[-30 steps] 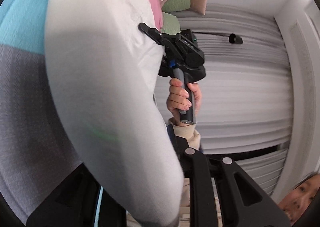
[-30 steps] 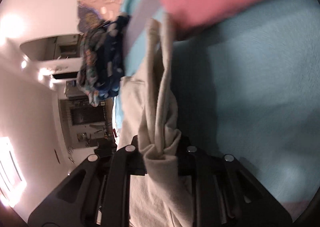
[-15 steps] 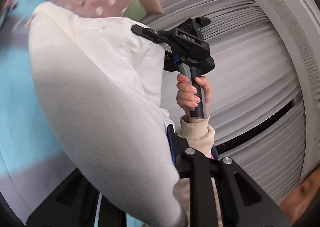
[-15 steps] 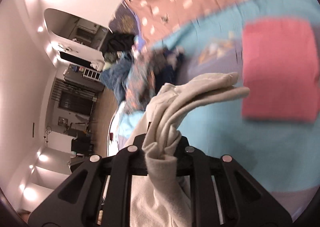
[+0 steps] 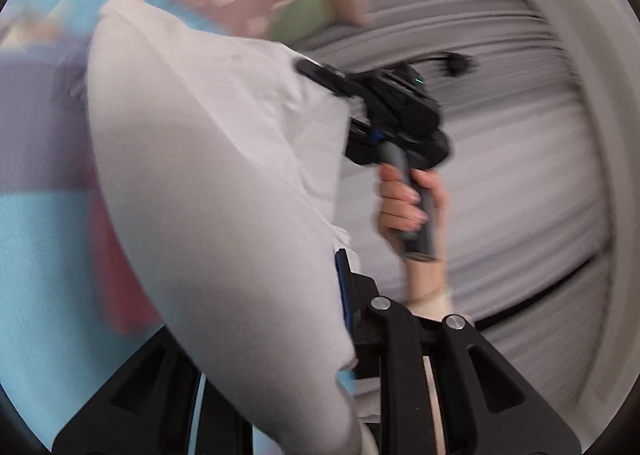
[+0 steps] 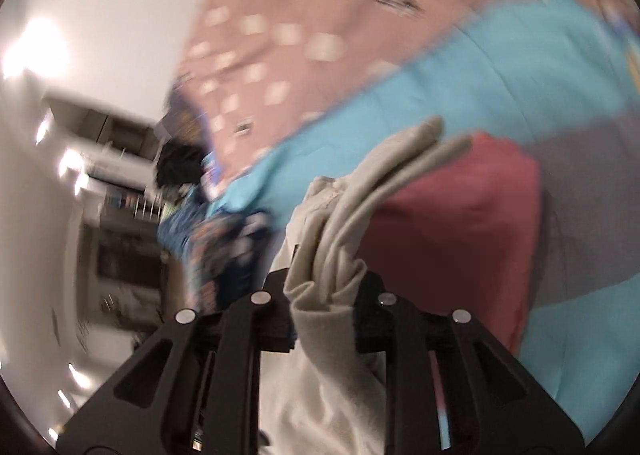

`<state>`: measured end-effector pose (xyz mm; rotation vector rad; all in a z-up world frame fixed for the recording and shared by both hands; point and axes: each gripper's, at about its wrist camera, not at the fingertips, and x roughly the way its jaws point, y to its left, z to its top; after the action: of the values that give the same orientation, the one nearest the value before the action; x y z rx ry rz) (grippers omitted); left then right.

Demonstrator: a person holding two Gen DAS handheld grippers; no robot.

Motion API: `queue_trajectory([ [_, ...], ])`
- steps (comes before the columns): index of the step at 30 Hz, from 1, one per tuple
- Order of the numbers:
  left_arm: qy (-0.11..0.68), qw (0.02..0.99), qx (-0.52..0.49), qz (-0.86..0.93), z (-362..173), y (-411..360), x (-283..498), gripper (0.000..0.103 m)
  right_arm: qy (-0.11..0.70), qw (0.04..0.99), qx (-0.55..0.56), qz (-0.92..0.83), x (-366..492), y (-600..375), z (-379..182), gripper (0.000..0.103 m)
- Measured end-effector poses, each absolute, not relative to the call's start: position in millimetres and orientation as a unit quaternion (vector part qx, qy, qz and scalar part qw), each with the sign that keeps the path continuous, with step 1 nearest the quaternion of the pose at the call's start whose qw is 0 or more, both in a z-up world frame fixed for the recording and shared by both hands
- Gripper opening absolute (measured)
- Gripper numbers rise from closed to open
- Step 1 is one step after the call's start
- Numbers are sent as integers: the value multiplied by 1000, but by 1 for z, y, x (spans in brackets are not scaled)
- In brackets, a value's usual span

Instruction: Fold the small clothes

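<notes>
One folded garment done, by the look of it: a flat red cloth rectangle lying on the turquoise-and-grey blanket, under and just beyond the piece now in hand. Currently airborne between both tools, a pale cream knit garment, held up off the blanket and hanging in a long drape rather than laid out. Right gripper with a bunched end of the cream fabric between its black fingers, jaws opening at this moment, cloth not yet fallen away. Left gripper narrowly set, with the other end of the fabric draped over it; probably clamped, though the pads hidden by cloth. Seen from the left wrist, a bare hand around the grey handle of the right tool. Still waiting: a heap of dark patterned clothes at the blanket's edge, beside a pink spotted cover. Judged roughly early to midway: cream piece not yet laid flat or creased, heap untouched.
</notes>
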<state>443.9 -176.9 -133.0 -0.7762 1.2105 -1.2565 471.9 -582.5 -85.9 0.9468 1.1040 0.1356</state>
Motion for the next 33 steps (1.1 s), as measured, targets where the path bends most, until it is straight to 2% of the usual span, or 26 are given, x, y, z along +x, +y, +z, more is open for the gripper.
queue_trajectory([
  [2, 557, 565, -327, -514, -175, -187, 439, 20, 484, 738, 467, 57, 462, -600, -128, 30],
  [4, 550, 589, -300, -511, -174, -188, 432, 23, 432, 738, 510, 93, 448, -615, -138, 29],
  [6, 570, 590, -282, -498, -162, -186, 433, 32, 444, 776, 437, 97, 441, -619, -119, 36],
  [7, 581, 586, -278, -492, -157, -185, 434, 43, 454, 799, 390, 59, 439, -617, -100, 48],
  [8, 586, 584, -269, -493, -152, -178, 430, 48, 459, 819, 345, 19, 436, -614, -82, 56],
  [9, 584, 589, -258, -495, -145, -170, 424, 49, 453, 842, 293, -14, 430, -607, -60, 61],
  [11, 569, 622, -224, -488, -130, -145, 412, 53, 415, 886, 205, -41, 415, -586, -17, 64],
  [13, 560, 642, -212, -479, -120, -125, 406, 55, 362, 914, 183, 5, 387, -557, 13, 76],
  [15, 556, 648, -230, -467, -114, -101, 403, 55, 361, 913, 181, 60, 376, -530, 12, 83],
  [19, 545, 677, -224, -441, -95, -69, 394, 56, 417, 903, 96, 45, 386, -478, -41, 86],
  [21, 533, 699, -206, -430, -84, -45, 374, 57, 466, 868, 169, 19, 409, -486, -90, 87],
  [22, 524, 712, -194, -424, -76, -30, 365, 61, 451, 873, 186, 10, 407, -487, -98, 90],
  [26, 491, 773, -169, -364, -48, 32, 334, 73, 456, 879, 138, -31, 405, -453, -79, 93],
  [30, 445, 843, -127, -273, -20, 60, 301, 74, 416, 907, 58, -32, 351, -384, -29, 94],
  [31, 436, 854, -121, -258, -16, 71, 296, 78, 406, 912, 25, -53, 333, -364, -15, 98],
  [32, 426, 863, -118, -246, -9, 75, 289, 88, 392, 915, -4, -89, 310, -343, -1, 101],
  [33, 417, 870, -117, -235, -3, 78, 283, 90, 383, 917, -14, -108, 291, -329, 9, 101],
])
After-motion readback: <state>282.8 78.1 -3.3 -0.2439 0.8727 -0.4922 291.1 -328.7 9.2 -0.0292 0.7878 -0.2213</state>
